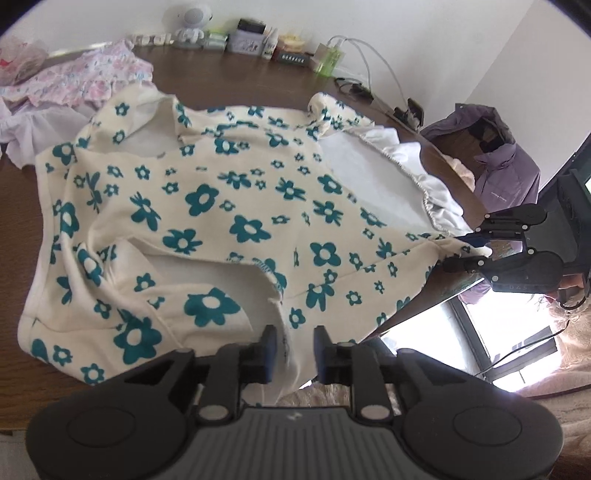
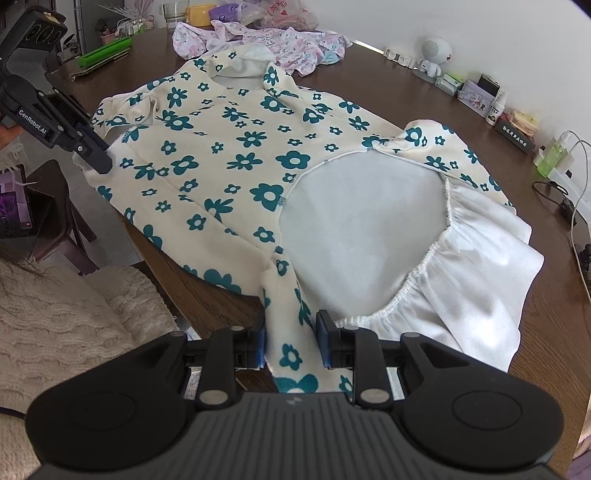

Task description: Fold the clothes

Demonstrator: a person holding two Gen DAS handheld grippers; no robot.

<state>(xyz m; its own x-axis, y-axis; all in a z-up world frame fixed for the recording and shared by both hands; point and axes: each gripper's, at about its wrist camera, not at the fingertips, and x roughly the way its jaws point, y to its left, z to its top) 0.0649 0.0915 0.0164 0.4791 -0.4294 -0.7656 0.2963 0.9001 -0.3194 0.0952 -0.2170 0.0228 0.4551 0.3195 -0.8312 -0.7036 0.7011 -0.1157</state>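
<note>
A cream dress with teal flowers (image 1: 229, 206) lies spread on the brown table (image 1: 240, 81), its white lining and frilled skirt (image 1: 373, 173) turned up on the right. My left gripper (image 1: 294, 354) grips the dress edge near the table's front edge; it also shows in the right wrist view (image 2: 98, 157) on a corner of the dress. My right gripper (image 2: 291, 341) is shut on a strip of the flowered dress (image 2: 229, 155) hanging over the table edge; it shows in the left wrist view (image 1: 471, 249) pinching the hem. The white skirt (image 2: 476, 258) lies to its right.
A pink floral garment (image 1: 85, 77) lies at the table's far left, also in the right wrist view (image 2: 266, 40). Small boxes, a white speaker (image 1: 190, 22), a green bottle (image 1: 327, 61) and cables line the wall. A purple jacket (image 1: 498, 162) hangs right. A chair (image 2: 55, 206) stands beside the table.
</note>
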